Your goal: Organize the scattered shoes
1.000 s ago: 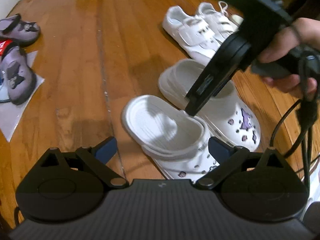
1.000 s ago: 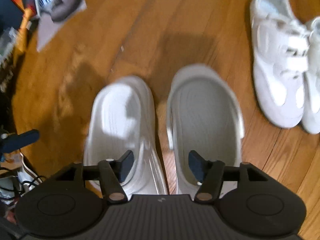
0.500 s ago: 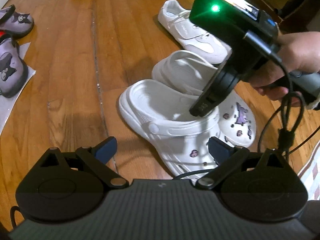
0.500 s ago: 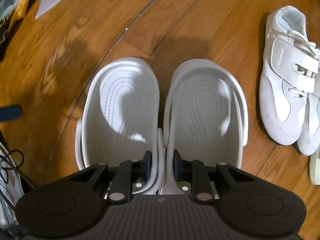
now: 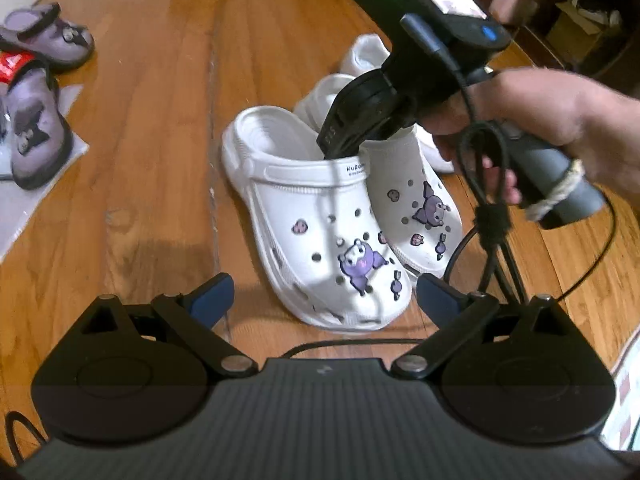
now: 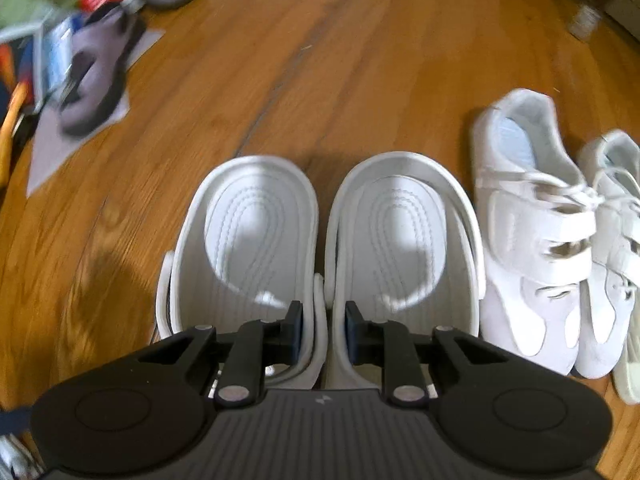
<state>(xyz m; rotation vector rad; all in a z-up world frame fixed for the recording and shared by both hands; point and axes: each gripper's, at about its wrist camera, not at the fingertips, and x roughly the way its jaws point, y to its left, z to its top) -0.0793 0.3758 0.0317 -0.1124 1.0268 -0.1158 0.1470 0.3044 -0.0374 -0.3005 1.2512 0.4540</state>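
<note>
So, big picture first: wood floor (image 6: 360, 60), shoes all over it. Right under the right gripper (image 6: 320, 326), two white clogs (image 5: 320, 240) side by side and touching, long axes running straight ahead along the fingers, heels far, toes tucked under the tool. Pinched shut on the two inner walls where the clogs meet, one finger down inside each shoe, so both clamped together as a pair. Looks like a two-at-once carry, and the whole thing hangs on that shared seam staying between the pads.

Just right of the gripper: white sneakers (image 6: 532, 240), parallel to the clogs, already looking paired. Far ahead-left: purple slippers (image 6: 92, 80), blurry, on some paper.

Left gripper (image 5: 324, 300) hovering on the toe side of the clogs, jaws wide, nothing in them. Nearer the toes, but the right one already has the grip.

Only the left view shows the charms on the clog tops and the hand (image 5: 532, 128) on the right tool. Only the right view shows the footbeds and the pads biting the walls. Can't tell if the clogs are off the floor yet.
</note>
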